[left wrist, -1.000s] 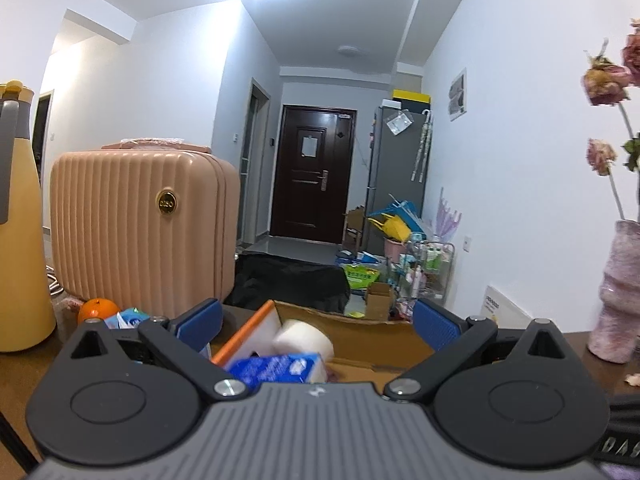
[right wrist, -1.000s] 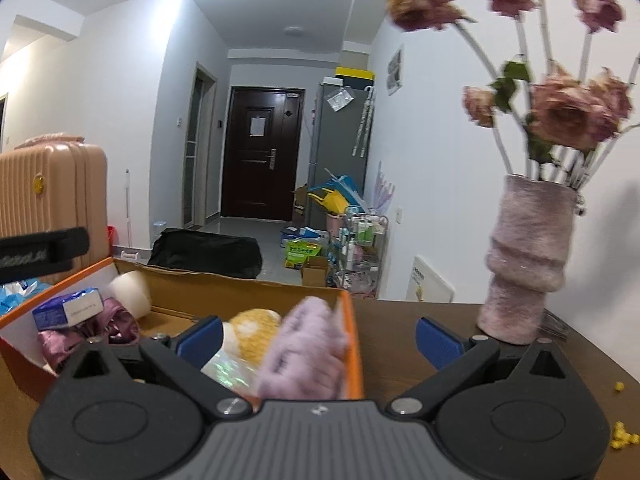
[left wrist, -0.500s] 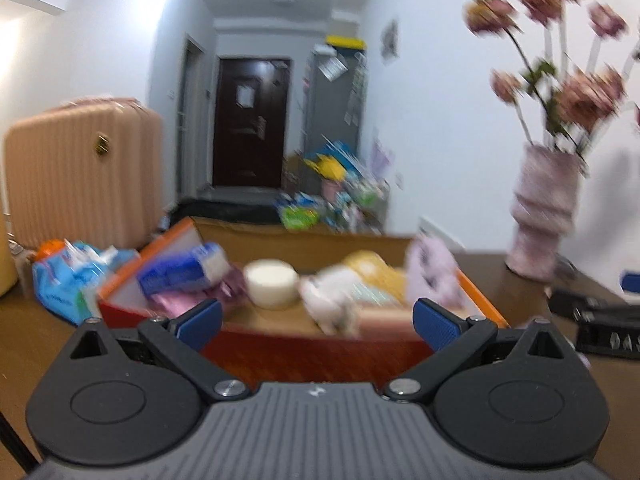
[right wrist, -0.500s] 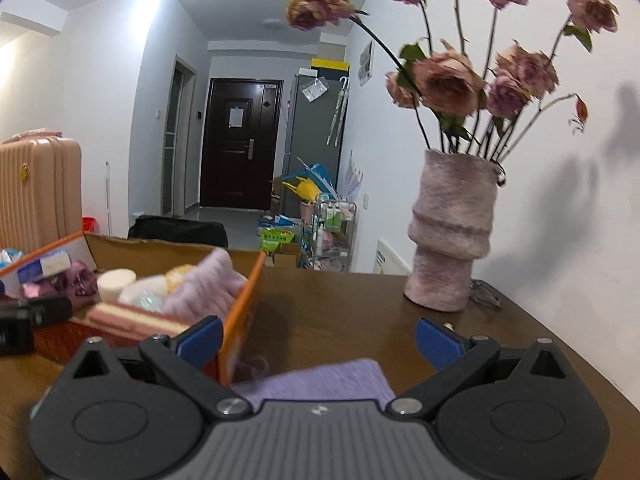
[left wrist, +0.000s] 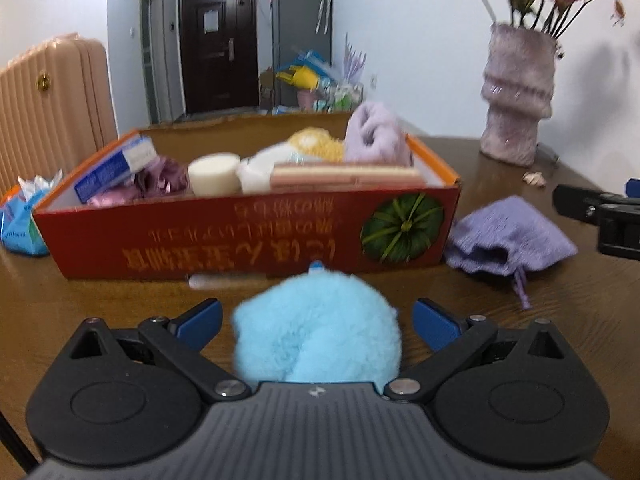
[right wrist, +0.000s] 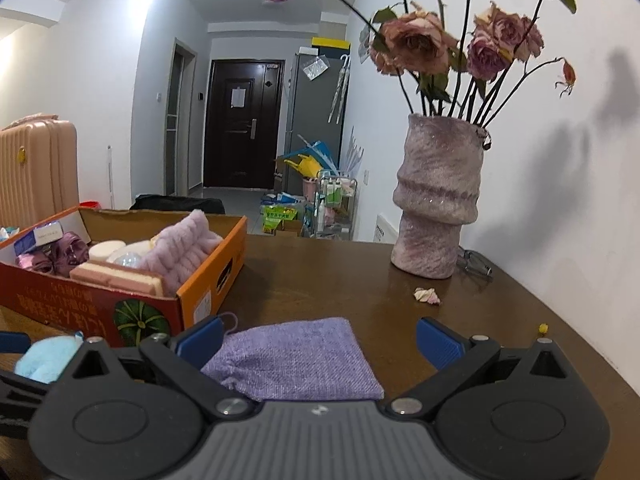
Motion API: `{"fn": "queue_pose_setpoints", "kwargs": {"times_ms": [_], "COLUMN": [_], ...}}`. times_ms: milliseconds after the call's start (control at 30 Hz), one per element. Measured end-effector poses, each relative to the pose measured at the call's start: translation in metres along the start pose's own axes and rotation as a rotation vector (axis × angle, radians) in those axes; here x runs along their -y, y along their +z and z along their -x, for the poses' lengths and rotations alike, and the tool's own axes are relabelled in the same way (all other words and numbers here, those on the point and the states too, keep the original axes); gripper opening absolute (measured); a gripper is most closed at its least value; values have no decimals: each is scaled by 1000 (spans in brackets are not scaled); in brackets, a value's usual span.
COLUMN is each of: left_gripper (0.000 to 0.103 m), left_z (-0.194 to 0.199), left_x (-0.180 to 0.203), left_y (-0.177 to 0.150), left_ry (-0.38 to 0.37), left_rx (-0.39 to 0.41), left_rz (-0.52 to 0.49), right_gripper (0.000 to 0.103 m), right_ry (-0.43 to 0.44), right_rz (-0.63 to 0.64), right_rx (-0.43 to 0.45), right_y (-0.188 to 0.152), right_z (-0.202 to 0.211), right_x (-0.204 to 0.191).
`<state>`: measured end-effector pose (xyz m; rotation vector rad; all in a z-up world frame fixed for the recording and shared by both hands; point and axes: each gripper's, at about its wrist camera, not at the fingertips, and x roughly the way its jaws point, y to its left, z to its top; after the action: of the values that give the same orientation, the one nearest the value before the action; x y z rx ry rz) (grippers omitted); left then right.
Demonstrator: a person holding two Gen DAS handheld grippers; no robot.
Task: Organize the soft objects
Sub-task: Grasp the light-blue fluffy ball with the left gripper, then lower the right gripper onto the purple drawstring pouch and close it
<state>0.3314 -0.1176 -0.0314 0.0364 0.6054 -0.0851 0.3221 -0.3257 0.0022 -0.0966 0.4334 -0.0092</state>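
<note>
Brown wood forms the counter (left wrist: 560, 344) on which a red cardboard box (left wrist: 248, 232) is seen packed with soft items: a folded lilac towel (left wrist: 376, 136), a yellow knitted piece (left wrist: 316, 144), a white roll (left wrist: 214, 174), a pink-and-cream sponge (left wrist: 344, 176), crumpled purple fabric (left wrist: 160, 178) and a blue-and-white packet (left wrist: 116, 170). A fluffy light-blue pompom (left wrist: 316, 328) is shown on the counter just in front of the box, framed between the widely spread fingers of the left gripper (left wrist: 318, 324); neither blue pad is seen touching it. A lavender knitted pouch (right wrist: 296, 360) is pictured lying flat on the counter beside the box's right end, its drawstring end turned toward the box. The right gripper (right wrist: 318, 338) is held over the pouch with its fingers set wide apart, nothing clasped between them. A mottled pink vase (right wrist: 438, 196) of dried roses (right wrist: 416, 40) is seen standing well apart, near the white wall. A fallen petal (right wrist: 427, 295) is shown on the counter near the vase.
</note>
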Motion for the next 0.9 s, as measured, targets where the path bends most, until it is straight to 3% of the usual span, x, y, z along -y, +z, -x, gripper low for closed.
{"fn": "queue_pose_setpoints", "kwargs": {"times_ms": [100,167,267,767,900], "left_gripper": [102,85,81,81,81], "left_z": [-10,-13,-17,-10,-9], "left_x": [0,-3,-7,-8,-8], "left_y": [2,2,1,6,6], "left_ry": [13,15,-9,-13,-8], "left_rx": [-46,-59,-86,-29,-24], "left_rz": [17,33,44,46,46], "right_gripper": [103,103,103,103,94], "right_ry": [5,12,19,33,49], "right_rz": [10,15,28,-9,-16], "right_rx": [-17,-29,-48,-171,-214], "right_y": [-3,-6,-10,-10,-11], "right_z": [-5,-10,-17,-67,-77], "right_x": [-3,-5,-10,-25,-28]}}
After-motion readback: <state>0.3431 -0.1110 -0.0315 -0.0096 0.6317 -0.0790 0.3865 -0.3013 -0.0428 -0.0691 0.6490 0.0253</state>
